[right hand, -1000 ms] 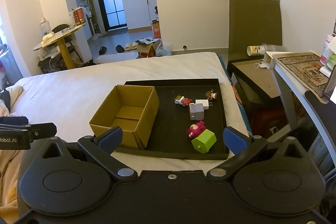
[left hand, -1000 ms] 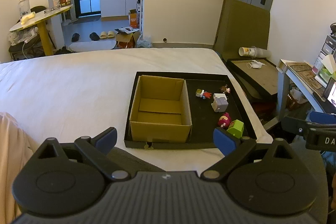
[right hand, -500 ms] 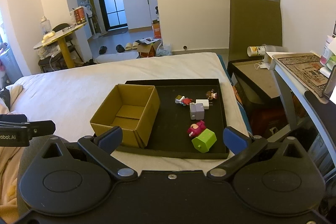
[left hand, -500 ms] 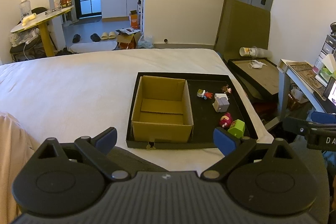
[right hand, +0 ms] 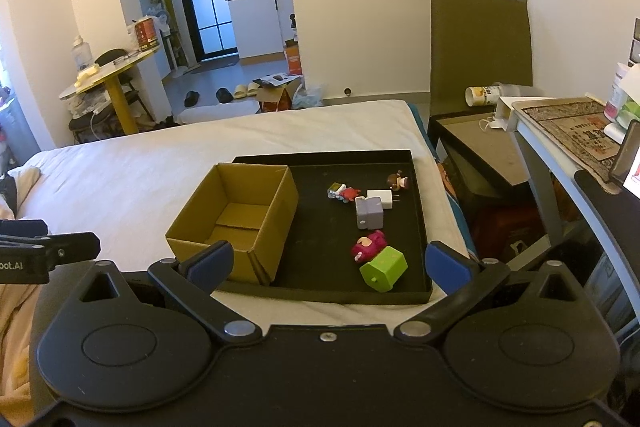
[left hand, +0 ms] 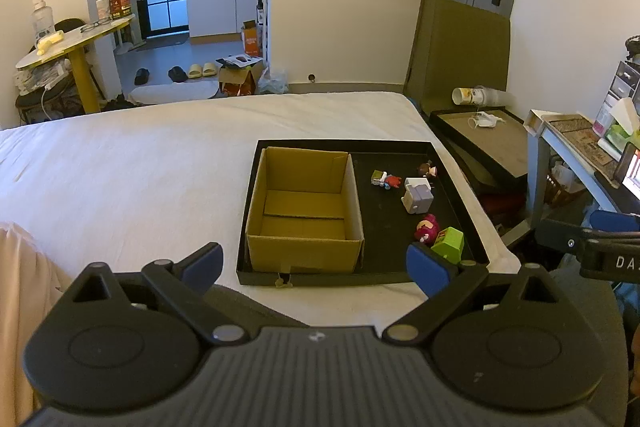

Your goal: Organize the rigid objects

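Both views nudged slightly closer to the tray, left gripper and right gripper fingers spread wide, empty, cardboard box frame centre, toys clustered along tray's right edge, open bed at left.

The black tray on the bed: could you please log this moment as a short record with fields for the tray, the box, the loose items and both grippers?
tray: black tray on white bed
box: cardboard box, open and empty, in the tray's left part
loose items: green block touching pink toy; grey cube; white charger; small figures farther back
left gripper: open, holding nothing
right gripper: open, holding nothing
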